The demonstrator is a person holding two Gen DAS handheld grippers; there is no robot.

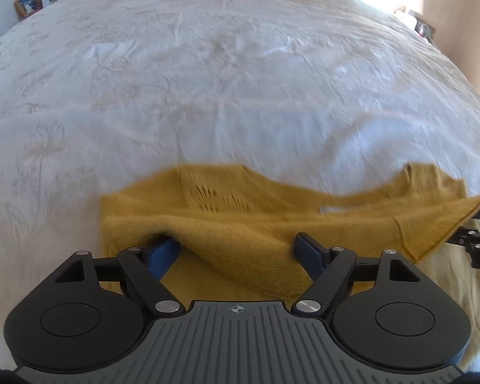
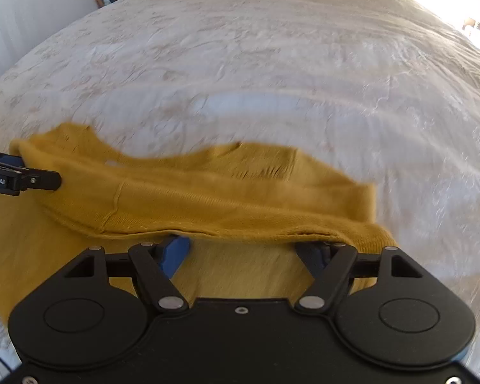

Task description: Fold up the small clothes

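Both spread-fingered grippers, left (image 1: 236, 249) and right (image 2: 243, 251), sit under mustard sweater (image 1: 240, 217) edge, gripping nothing.

Your black left gripper with blue fingers (image 1: 236, 249) sits low in frame, spread wide; your matching right gripper (image 2: 244, 251) likewise.

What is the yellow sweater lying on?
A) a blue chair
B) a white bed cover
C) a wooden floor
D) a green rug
B: the mustard-yellow sweater lies across a white bed cover with a faint flower pattern.
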